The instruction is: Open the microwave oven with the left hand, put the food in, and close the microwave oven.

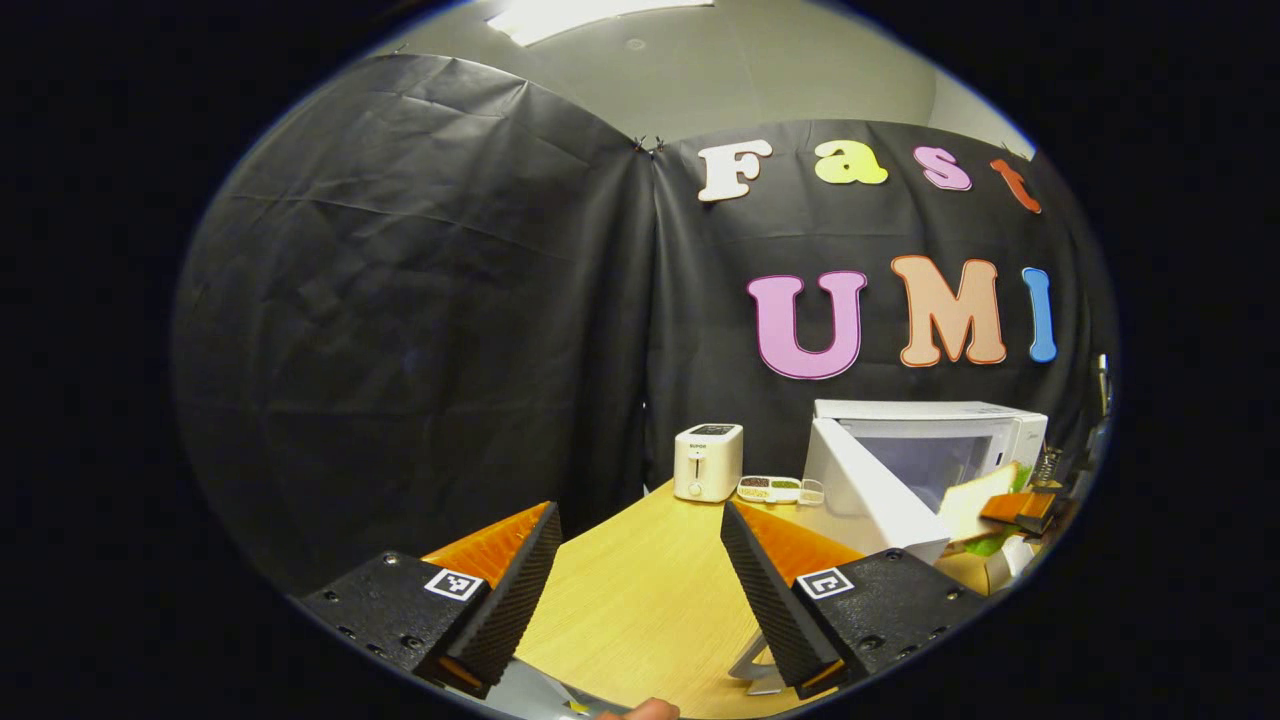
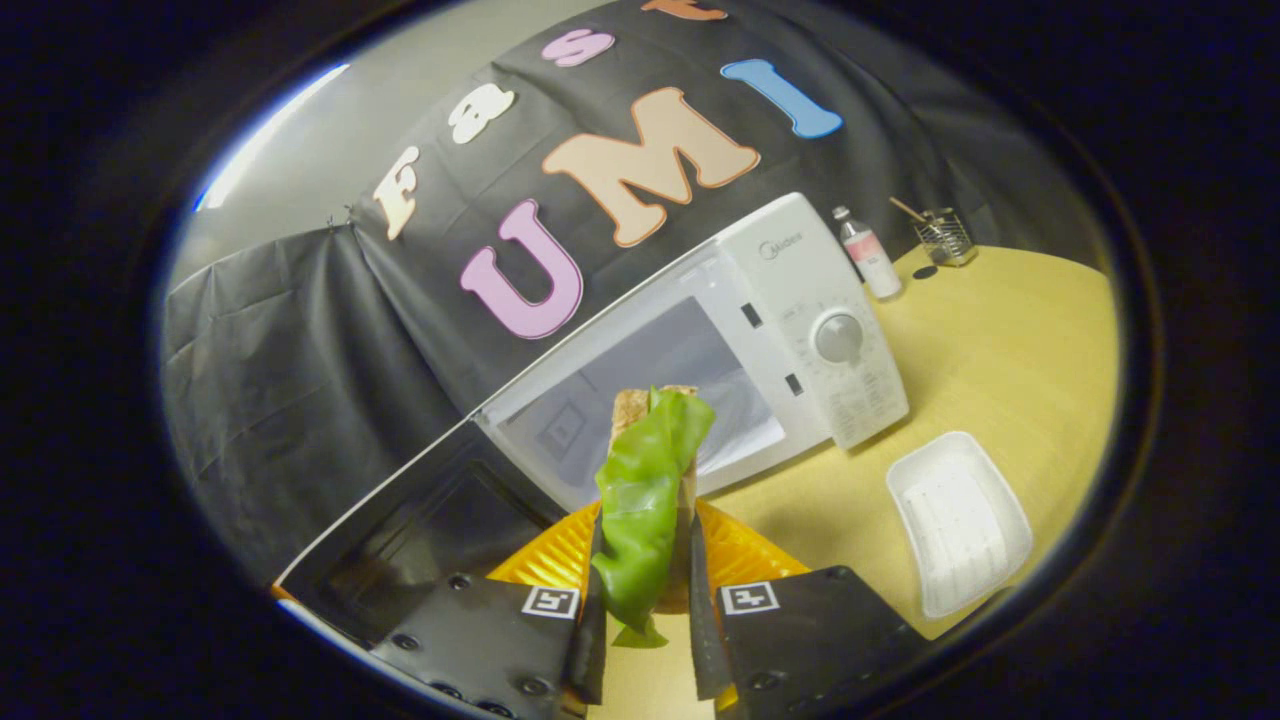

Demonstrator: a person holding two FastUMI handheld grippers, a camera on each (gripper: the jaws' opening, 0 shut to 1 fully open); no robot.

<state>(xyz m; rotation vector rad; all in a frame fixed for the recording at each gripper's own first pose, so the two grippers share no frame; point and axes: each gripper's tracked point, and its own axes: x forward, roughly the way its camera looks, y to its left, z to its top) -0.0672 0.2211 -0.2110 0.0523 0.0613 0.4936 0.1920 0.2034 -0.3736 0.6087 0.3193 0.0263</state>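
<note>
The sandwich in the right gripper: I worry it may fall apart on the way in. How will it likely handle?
The sandwich probably squashes easily: bread pinched in the right gripper. Its lettuce leaf droops, so it looks floppy and might slip out. It seems light.

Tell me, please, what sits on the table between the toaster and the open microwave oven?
A small divided dish of dark and green food lies between the toaster and the microwave oven, seen in the left gripper view.
</note>
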